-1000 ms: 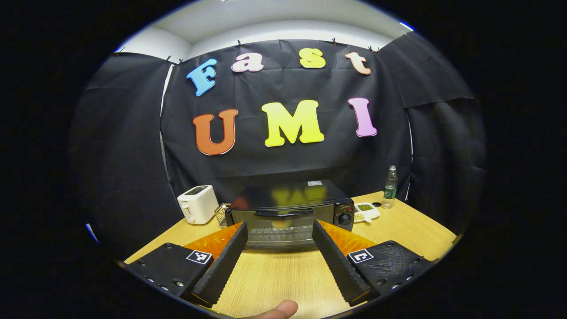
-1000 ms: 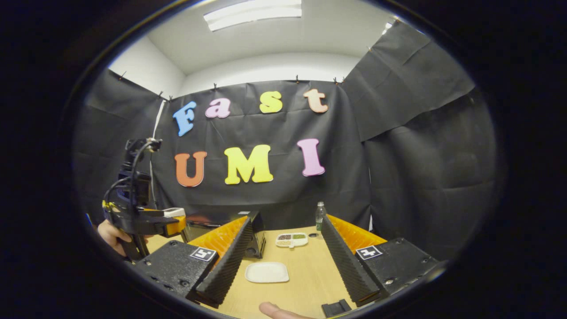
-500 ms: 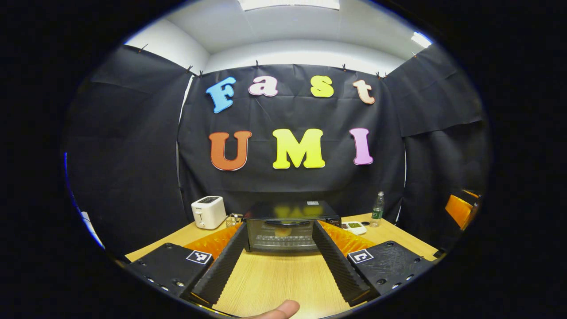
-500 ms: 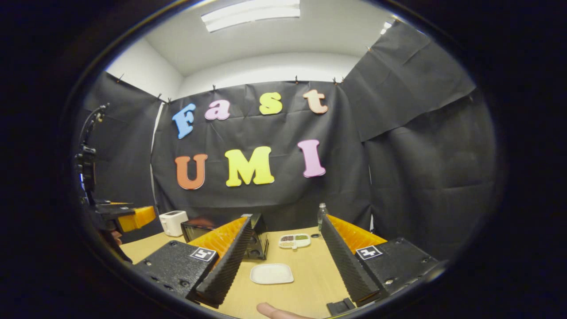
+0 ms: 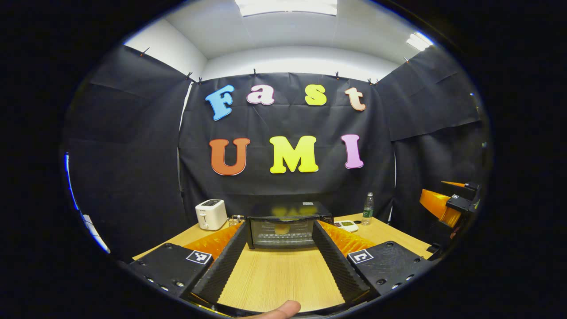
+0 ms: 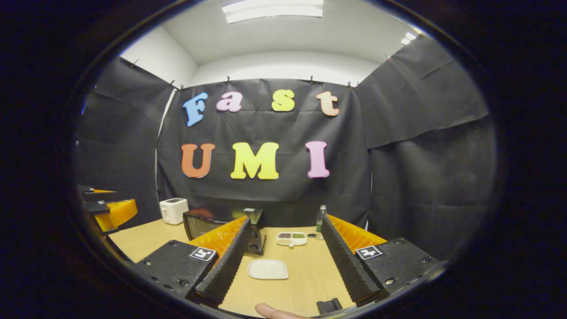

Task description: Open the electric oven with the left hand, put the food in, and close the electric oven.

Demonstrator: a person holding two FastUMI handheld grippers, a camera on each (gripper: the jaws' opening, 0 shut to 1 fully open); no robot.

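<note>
Black ribbed fingers of the left gripper [image 5: 279, 259] stand wide apart with nothing between them but bare wooden desk [image 5: 274, 279]. It hangs back from the work, aimed straight at the electric oven [image 5: 288, 229], which sits well away toward the back of the desk with its glass door shut; something pale yellow shows through the glass, though whether it is food inside or a reflection I cannot tell. Just left of the oven stands a white toaster [image 5: 211, 214]; to its right are a small divided dish [image 5: 347, 226] and a plastic bottle [image 5: 367, 208].

The right gripper [image 6: 283, 261] is likewise spread open and empty, held above a white plate [image 6: 267, 269] that lies flat on the desk between its fingers. The plate looks bare from here. Beyond it the divided dish holds dark and green contents.

With the door closed and both grippers off the oven, the state could be either before opening or after closing; the pictures alone do not settle it. If opening is ahead, the risks are plain. The handle is a thin bar high on the door, and a low approach would strike glass rather than hook it. A sharp pull could drag the light oven forward across the smooth desk, or tip it, instead of swinging the door down. The dish beside the oven could be swept by a careless right gripper.
</note>
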